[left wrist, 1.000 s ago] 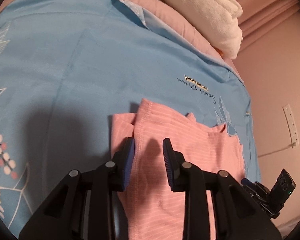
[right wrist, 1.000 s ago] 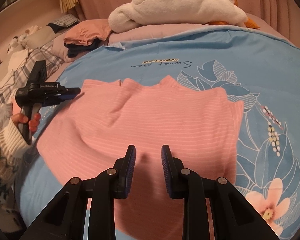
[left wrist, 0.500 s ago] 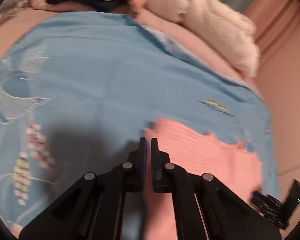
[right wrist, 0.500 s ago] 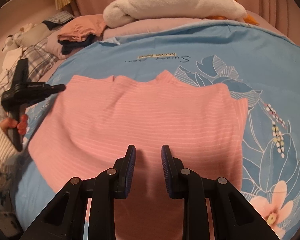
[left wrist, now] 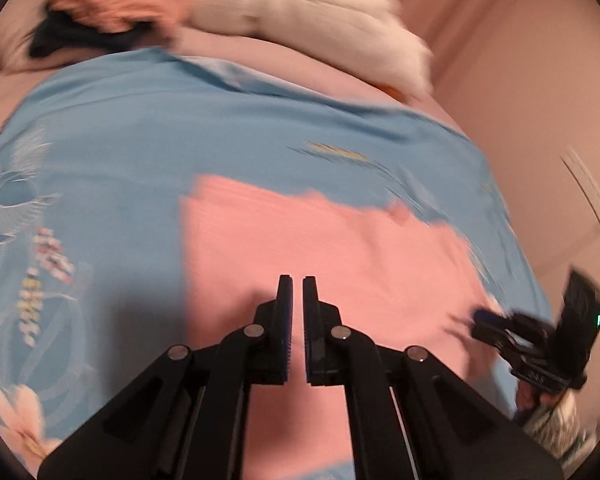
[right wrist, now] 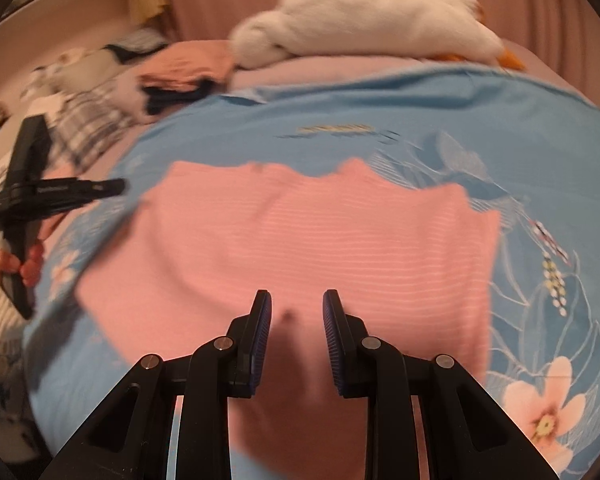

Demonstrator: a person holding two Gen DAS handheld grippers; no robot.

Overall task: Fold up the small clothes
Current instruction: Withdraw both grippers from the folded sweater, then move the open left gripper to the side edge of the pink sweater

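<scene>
Both tongs hung over the pink striped knit top point(right wrist: 300, 240) at 6 o'clock on the blue flowered bedsheet point(left wrist: 140, 140). My left tongs point(left wrist: 296, 312) had just snapped together, empty. My right tongs point(right wrist: 296, 320) stayed apart. No fold started yet.

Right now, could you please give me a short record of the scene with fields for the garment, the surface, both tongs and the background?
garment: pink striped top, spread flat
surface: blue floral bedcover
left tongs: shut, nothing visibly between the tips, above the top
right tongs: jaws apart, empty, over the top's near edge
background: white plush toy; pile of folded clothes
image quality: motion blur in both views
</scene>
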